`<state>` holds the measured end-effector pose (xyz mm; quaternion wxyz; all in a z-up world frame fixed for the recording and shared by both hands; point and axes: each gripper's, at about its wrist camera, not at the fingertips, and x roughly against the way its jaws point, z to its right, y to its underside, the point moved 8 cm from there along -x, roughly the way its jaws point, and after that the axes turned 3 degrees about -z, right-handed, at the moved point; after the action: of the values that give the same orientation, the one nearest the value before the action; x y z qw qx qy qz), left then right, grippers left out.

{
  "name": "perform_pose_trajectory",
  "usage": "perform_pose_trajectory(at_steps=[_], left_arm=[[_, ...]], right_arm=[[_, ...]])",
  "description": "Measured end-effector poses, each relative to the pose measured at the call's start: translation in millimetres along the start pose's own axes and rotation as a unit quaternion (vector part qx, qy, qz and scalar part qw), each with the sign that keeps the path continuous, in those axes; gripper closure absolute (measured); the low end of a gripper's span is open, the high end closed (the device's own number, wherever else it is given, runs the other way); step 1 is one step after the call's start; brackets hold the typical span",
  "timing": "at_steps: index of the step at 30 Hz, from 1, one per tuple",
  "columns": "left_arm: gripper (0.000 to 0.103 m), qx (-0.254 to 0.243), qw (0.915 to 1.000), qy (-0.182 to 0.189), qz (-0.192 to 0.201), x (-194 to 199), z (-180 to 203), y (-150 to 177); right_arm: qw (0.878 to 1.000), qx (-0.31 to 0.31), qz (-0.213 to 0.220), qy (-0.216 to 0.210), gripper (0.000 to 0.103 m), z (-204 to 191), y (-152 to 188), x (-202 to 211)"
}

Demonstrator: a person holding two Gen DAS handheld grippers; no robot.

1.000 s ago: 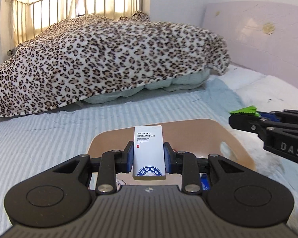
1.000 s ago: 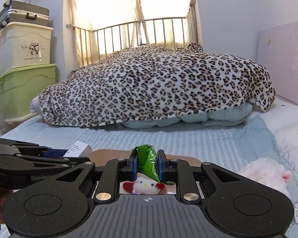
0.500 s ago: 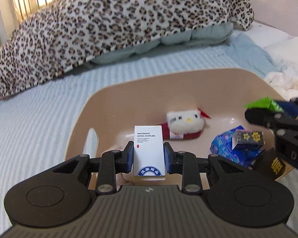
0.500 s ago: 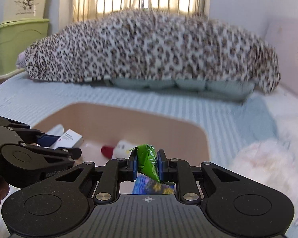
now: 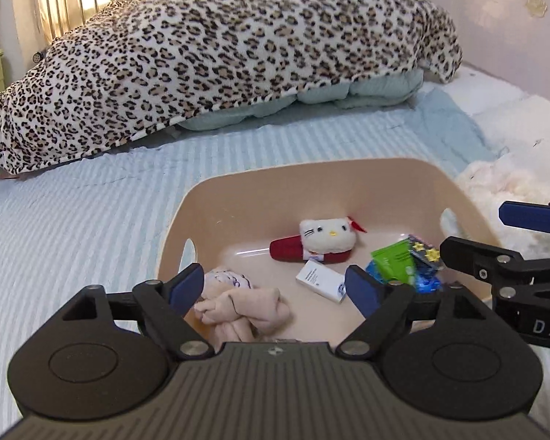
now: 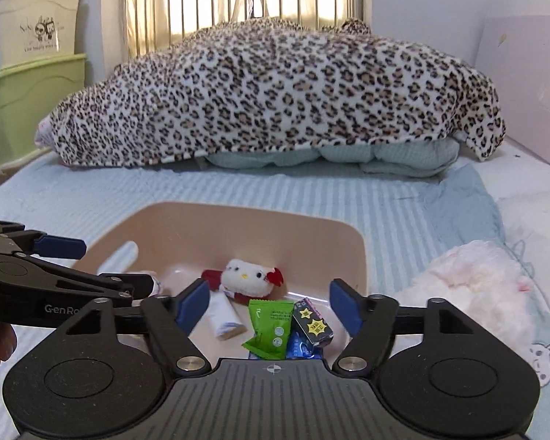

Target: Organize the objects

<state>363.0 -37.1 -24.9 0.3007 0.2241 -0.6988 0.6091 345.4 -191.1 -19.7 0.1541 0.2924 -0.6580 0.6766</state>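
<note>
A beige plastic bin (image 5: 348, 183) (image 6: 238, 220) sits on the bed. Inside lie a white box (image 5: 321, 280) (image 6: 223, 315), a green packet (image 5: 394, 260) (image 6: 271, 326), a white cat plush on a red tube (image 5: 326, 236) (image 6: 247, 275), a dark star-printed packet (image 6: 311, 321), a blue packet (image 5: 427, 282) and a pink cloth (image 5: 238, 304). My left gripper (image 5: 275, 286) is open and empty above the bin's near left part. My right gripper (image 6: 269, 302) is open and empty above the bin's near right part.
A leopard-print blanket (image 5: 220, 62) is heaped across the far bed. A fluffy white plush (image 6: 476, 286) lies right of the bin. Green and cream storage boxes (image 6: 29, 73) stand at the far left. The striped blue sheet (image 5: 73, 227) surrounds the bin.
Both grippers have opened. The white box has dropped from the left gripper and the green packet from the right gripper; both now lie in the bin.
</note>
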Motion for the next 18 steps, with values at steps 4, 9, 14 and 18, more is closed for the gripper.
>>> perform_pose_trajectory(at_steps=[4, 9, 14, 18], left_arm=[[0.015, 0.003, 0.9999, -0.004, 0.012, 25.1, 0.7, 4.7], [0.014, 0.014, 0.9997, 0.003, 0.018, 55.9, 4.3, 15.9], [0.015, 0.023, 0.9992, 0.015, 0.027, 85.7, 12.3, 32.1], [0.014, 0.025, 0.9989, 0.017, 0.035, 106.4, 17.7, 44.1]], right_arm=[[1.000, -0.002, 0.008, 0.000, 0.023, 1.1, 1.6, 28.4], [1.000, 0.000, 0.009, 0.002, 0.020, 0.7, 8.5, 56.6], [1.000, -0.008, 0.007, 0.007, 0.013, -3.3, 26.2, 80.8], [1.000, -0.016, -0.001, 0.006, 0.013, -8.1, 42.2, 94.8]])
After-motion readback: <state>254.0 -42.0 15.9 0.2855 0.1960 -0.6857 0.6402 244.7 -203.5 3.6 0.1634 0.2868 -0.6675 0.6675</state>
